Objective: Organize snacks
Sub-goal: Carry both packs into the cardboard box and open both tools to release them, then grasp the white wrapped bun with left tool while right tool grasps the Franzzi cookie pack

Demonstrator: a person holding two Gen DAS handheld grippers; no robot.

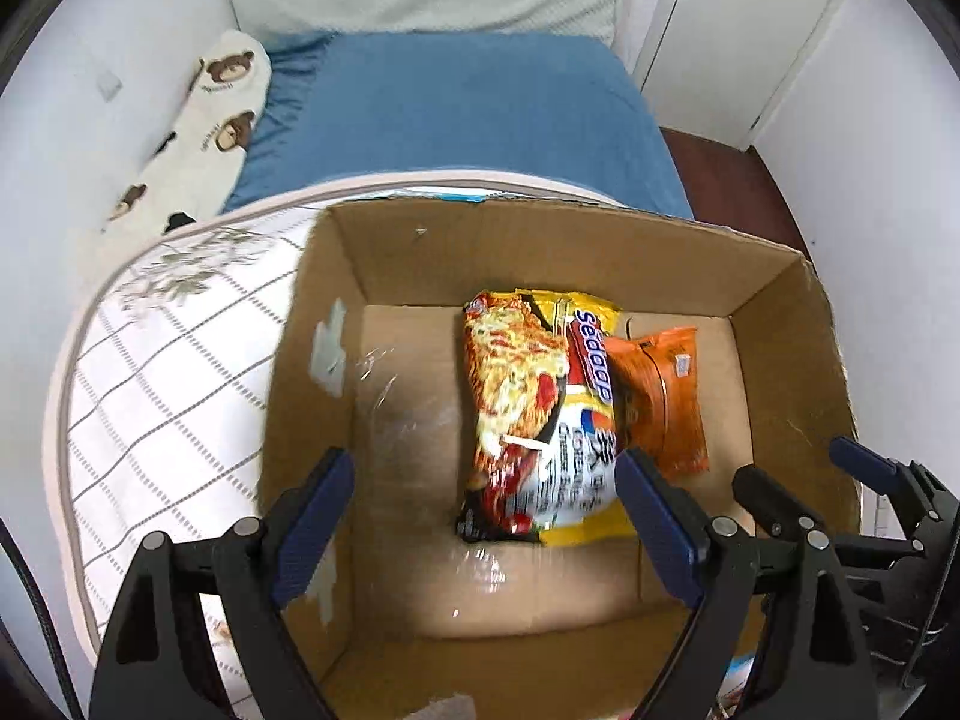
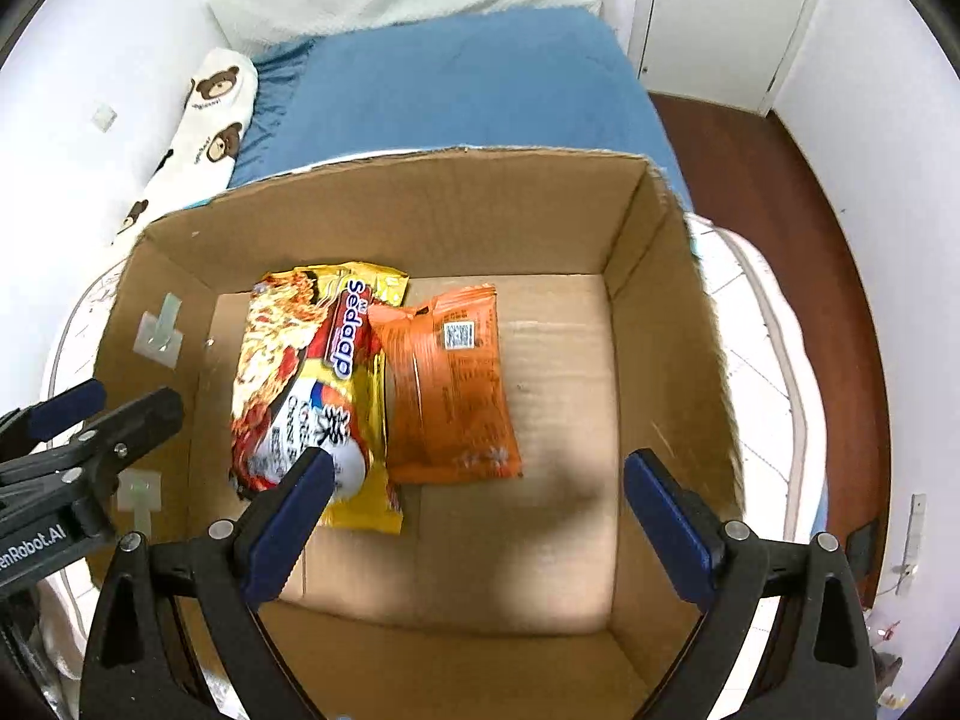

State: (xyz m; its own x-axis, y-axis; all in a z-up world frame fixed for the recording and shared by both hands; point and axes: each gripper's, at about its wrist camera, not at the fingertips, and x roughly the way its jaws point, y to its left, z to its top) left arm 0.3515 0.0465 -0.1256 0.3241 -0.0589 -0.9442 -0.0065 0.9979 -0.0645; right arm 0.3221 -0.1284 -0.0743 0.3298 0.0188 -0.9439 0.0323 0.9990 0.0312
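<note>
**Two packets in the box, both grippers empty**

We hover over the cardboard box with the left gripper and right gripper spread wide, holding nothing. The Sedaap noodle packet lies on the box floor, touching the orange packet beside it. We judge ourselves between placements; next we need another snack, which neither view clearly shows.

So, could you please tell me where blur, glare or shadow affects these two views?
Left wrist: noodle packet motion-smeared, glare on the tape across the box floor. Right wrist: sharper packet, soft shadow on the floor beside the orange packet. Both bend edges, fisheye.
</note>
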